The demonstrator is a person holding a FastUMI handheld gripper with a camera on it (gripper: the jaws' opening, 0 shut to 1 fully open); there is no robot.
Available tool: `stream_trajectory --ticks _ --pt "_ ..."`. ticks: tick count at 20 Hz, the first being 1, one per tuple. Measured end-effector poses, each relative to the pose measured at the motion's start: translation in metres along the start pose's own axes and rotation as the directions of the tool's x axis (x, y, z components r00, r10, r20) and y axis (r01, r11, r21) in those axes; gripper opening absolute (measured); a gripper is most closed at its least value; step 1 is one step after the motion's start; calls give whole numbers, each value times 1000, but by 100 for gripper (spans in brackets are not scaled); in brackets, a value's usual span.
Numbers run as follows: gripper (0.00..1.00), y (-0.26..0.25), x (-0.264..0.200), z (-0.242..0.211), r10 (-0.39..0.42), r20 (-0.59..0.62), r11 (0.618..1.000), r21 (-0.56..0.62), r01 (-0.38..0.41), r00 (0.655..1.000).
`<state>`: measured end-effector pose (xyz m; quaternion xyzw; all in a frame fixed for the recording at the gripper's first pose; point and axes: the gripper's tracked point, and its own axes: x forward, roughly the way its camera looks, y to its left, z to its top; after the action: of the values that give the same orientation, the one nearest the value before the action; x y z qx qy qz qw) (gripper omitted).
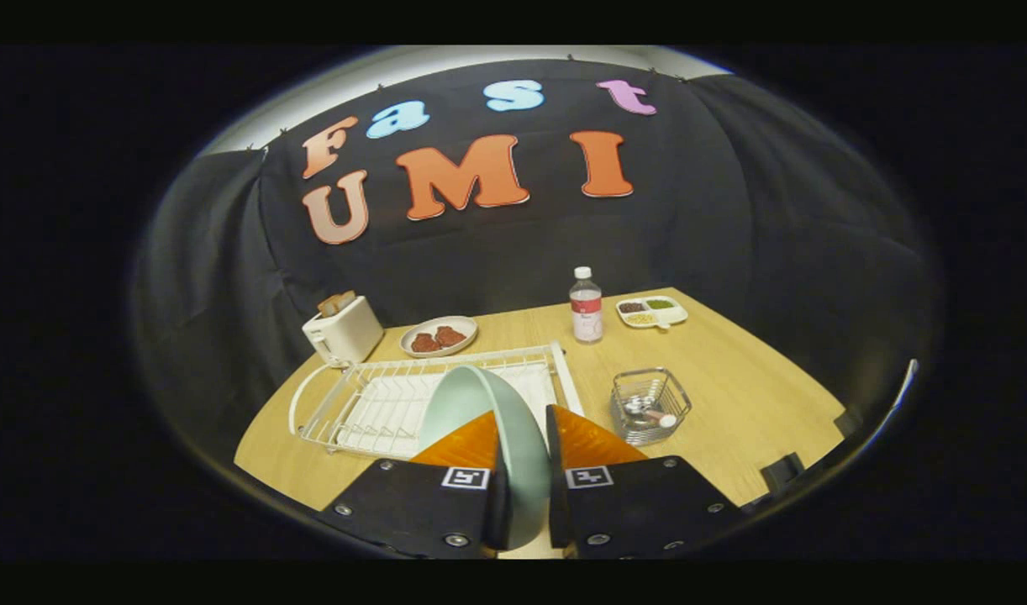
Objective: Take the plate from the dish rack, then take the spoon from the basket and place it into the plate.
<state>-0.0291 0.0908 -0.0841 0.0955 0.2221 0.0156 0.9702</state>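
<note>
Gripper view: fingers (pixel 526 496) closed on the plate (pixel 488 420), one on each face, pressing it edge-on between them. Plate pale green, held upright and slightly tilted, its rim rising ahead of the fingers and covering part of the dish rack (pixel 371 403). Whether the plate's lower edge touches the rack or hangs above it: cannot tell.

Places taken from the dish rack, a white wire frame lying flat on the wooden desk (pixel 732 395):
- just to the right of it, apart from it, a small wire basket (pixel 650 405) with the spoon (pixel 652 414) lying inside; spoon small and hard to make out, a pale rounded end showing near the basket's front wall.
- behind its left corner, a white toaster (pixel 343 329) with toast slices (pixel 337 302) standing in the slots.
- behind its middle, a pale dish (pixel 439 336) carrying two reddish-brown pieces.
- behind its right corner, an upright clear bottle (pixel 586 305) with a white cap and a red label.
- farther right of the bottle, near the desk's back edge, a white divided tray (pixel 652 312) with dark, green and yellow fillings in separate compartments.

Rack otherwise bare of dishes where visible around the plate.
</note>
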Motion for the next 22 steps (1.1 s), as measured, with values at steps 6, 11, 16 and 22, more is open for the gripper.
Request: stream_trajectory --ticks 6,11,16,22 --pt "19 -3 -8 -58 64 -34 992 111 -60 997" --pt "19 -5 -8 -104 139 -87 967 226 -117 986" --pt "19 -12 3 -133 154 -105 950 288 -118 983" --pt "19 -20 19 -167 187 -143 894 435 -108 972"
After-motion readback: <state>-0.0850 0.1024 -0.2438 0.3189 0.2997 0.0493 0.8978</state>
